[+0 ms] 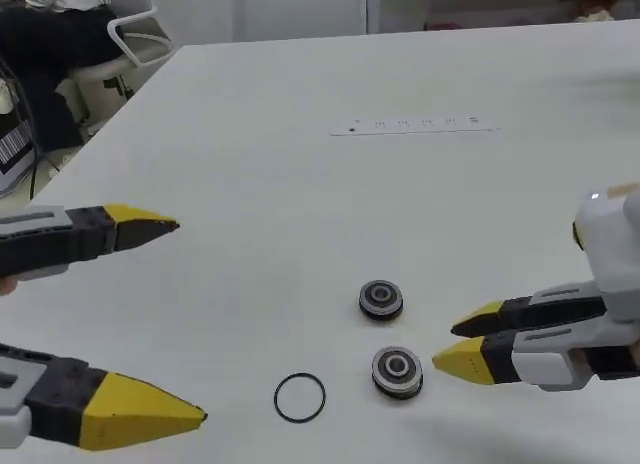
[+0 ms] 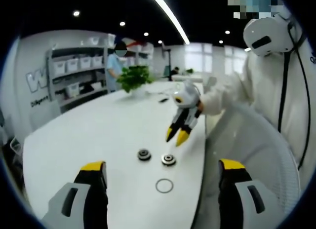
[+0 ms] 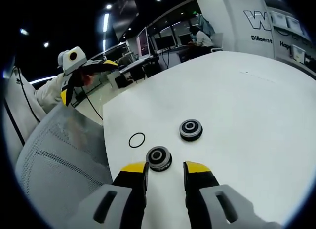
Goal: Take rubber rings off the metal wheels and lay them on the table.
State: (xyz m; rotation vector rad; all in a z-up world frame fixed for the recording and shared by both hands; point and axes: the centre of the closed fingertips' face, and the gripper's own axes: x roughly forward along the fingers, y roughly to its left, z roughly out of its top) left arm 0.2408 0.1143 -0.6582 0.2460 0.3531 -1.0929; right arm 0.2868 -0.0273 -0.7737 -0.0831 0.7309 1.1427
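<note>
On the white counter stand two small metal wheels, each with a dark band round its rim. The near wheel and the far wheel sit close together but apart. One loose rubber ring lies flat on the counter just beside the near wheel, on the side away from the right gripper, touching neither wheel. The right gripper's yellow-tipped fingers are a little apart and hold nothing. In the right gripper view the near wheel sits just ahead of the gap between them, not touched. The left gripper hangs over the counter well apart from the wheels, its fingers spread wide and empty. In its own view the two wheels and the ring lie in front of it, with the right gripper beyond them. Farther back on the counter is a thin strip of small marks, too small to read. A white chair stands past the far corner. The left gripper view shows a person in white clothing at the counter's edge, a leafy plant at the far end, and shelves carrying pale bins whose contents I cannot make out.
</note>
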